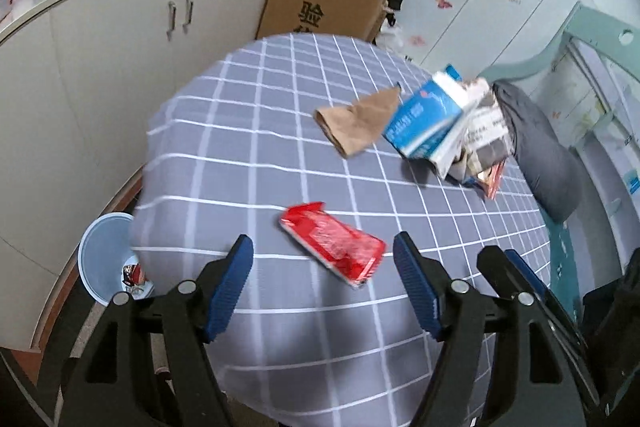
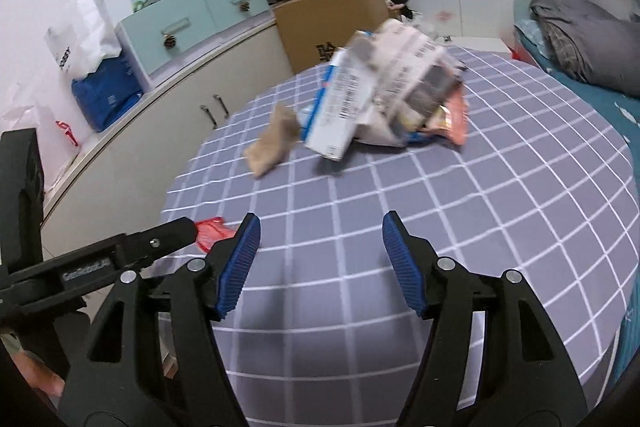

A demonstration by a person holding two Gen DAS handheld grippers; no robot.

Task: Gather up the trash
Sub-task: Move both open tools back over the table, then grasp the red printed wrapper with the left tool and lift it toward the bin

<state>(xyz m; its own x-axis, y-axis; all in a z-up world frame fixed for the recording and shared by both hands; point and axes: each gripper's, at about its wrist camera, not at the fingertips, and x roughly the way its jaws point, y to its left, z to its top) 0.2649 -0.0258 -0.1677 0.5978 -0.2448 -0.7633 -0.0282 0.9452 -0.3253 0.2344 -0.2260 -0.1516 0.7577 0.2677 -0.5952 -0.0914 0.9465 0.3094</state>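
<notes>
Light-blue bin (image 1: 105, 259) sat on the floor at left. Left gripper (image 1: 323, 279) gaped empty over the red wrapper (image 1: 334, 245); right gripper (image 2: 320, 259) gaped empty, carton pile (image 2: 384, 99) far ahead. Risk: wrapper slipping flat under the pads.

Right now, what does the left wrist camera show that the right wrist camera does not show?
Only the left wrist view shows the light blue plastic bin on the floor beside the bed, with some trash inside. Only the right wrist view shows the white plastic bag on the cabinet. Both show the grey checked bedsheet, the red plastic wrapper, the brown paper bag and the blue-and-white carton.
</notes>
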